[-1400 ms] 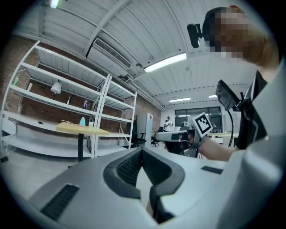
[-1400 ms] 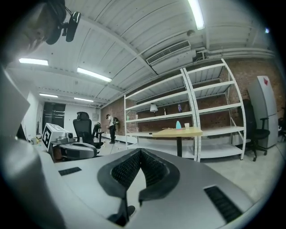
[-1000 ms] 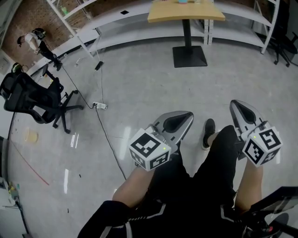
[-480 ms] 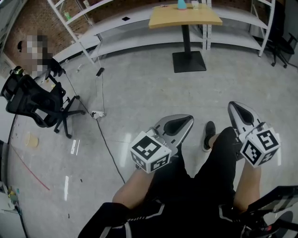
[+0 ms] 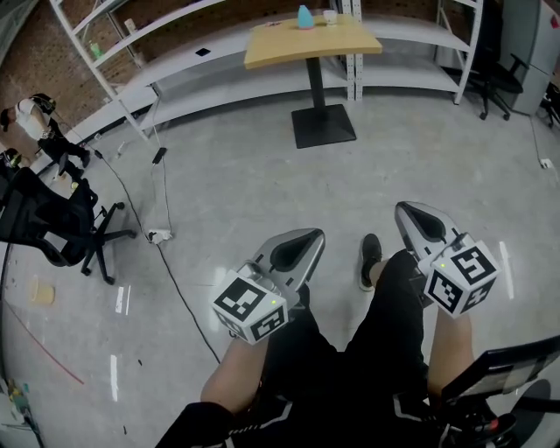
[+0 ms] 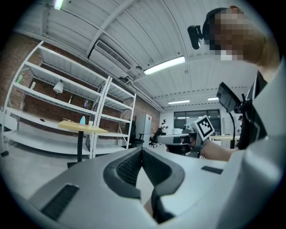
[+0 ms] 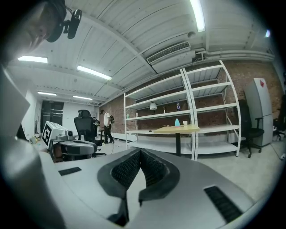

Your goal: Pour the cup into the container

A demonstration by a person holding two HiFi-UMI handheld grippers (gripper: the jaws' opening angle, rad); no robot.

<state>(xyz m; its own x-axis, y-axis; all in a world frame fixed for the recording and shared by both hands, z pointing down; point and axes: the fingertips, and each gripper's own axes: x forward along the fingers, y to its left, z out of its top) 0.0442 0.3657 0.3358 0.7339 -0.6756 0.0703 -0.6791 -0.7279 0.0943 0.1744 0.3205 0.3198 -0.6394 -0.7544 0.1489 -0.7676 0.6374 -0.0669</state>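
Both the left tongs (image 5: 308,240) and the right tongs (image 5: 408,213) stay pressed together, empty (over the person's legs (image 5: 385,332)), while the far bench (image 5: 289,45) bearing the cup (image 5: 330,16) and blue container (image 5: 304,17) now shows fuller, so the approach has barely begun.

Glossy, polished floor (image 5: 262,175); tabletop (image 5: 306,42) probably matt wood.

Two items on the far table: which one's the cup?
The short pale cup, on the right in the head view. The other, left of it on the wooden table, is a taller teal container.
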